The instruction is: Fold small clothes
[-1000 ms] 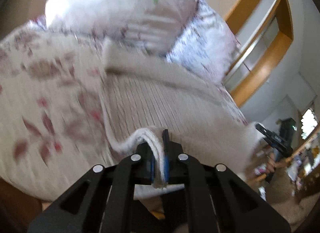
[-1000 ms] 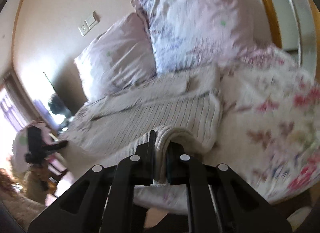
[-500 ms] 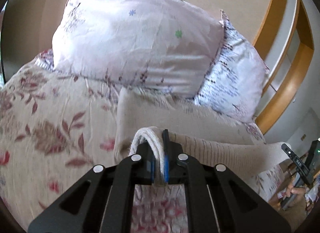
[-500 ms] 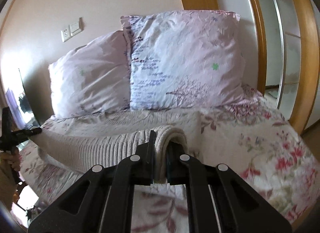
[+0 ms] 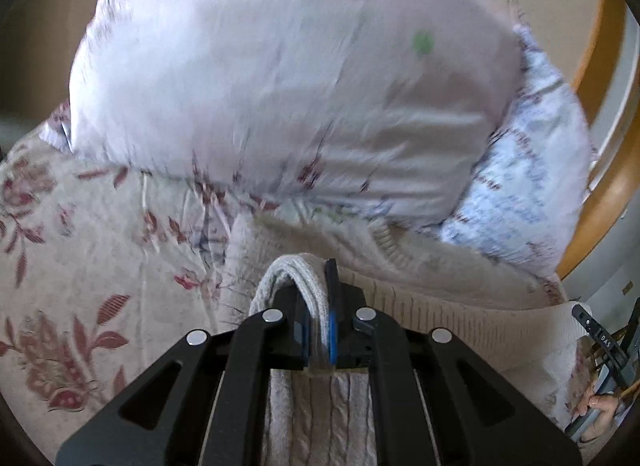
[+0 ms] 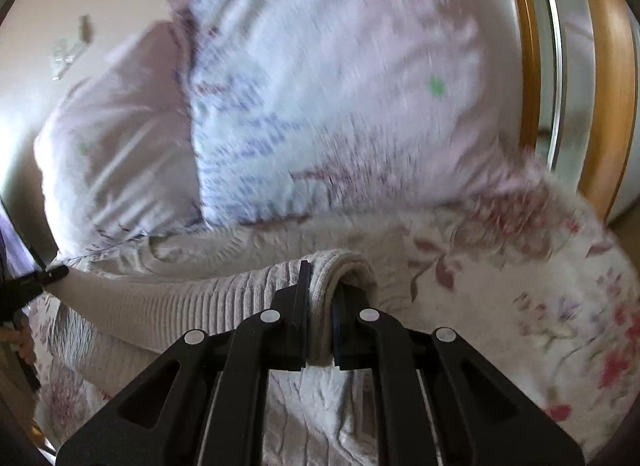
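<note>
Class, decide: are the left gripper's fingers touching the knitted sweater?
Touching. The left wrist view shows the left gripper with its fingers clamped on a fold of the sweater.

My bed (image 5: 80, 234) has a flowery cover. Two pillows (image 6: 328, 97) and the knitted sweater (image 6: 192, 294) lie on it.

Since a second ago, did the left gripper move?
Yes. The left gripper, shut on the knit sweater, has gone forward toward the pink pillow, which now fills most of its view.
</note>
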Demonstrator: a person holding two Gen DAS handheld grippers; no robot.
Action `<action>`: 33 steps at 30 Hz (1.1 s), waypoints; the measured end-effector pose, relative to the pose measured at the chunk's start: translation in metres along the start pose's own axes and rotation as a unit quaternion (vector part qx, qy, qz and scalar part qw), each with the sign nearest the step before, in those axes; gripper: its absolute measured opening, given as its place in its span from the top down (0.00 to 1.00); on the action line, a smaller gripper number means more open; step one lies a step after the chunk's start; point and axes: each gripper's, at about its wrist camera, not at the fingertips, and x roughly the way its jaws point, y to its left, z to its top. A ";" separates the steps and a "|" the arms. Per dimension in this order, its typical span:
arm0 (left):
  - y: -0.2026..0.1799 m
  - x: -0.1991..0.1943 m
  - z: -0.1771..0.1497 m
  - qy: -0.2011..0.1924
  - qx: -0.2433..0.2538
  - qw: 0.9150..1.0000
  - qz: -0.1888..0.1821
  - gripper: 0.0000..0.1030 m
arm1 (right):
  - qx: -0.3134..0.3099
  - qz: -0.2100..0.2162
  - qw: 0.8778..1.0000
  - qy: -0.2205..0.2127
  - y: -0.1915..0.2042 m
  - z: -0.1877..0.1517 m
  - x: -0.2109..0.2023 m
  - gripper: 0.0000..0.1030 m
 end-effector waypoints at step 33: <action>0.032 0.028 0.026 0.009 -0.136 0.985 -0.108 0.43 | 0.174 0.052 0.983 -0.009 -0.046 0.024 0.030 0.32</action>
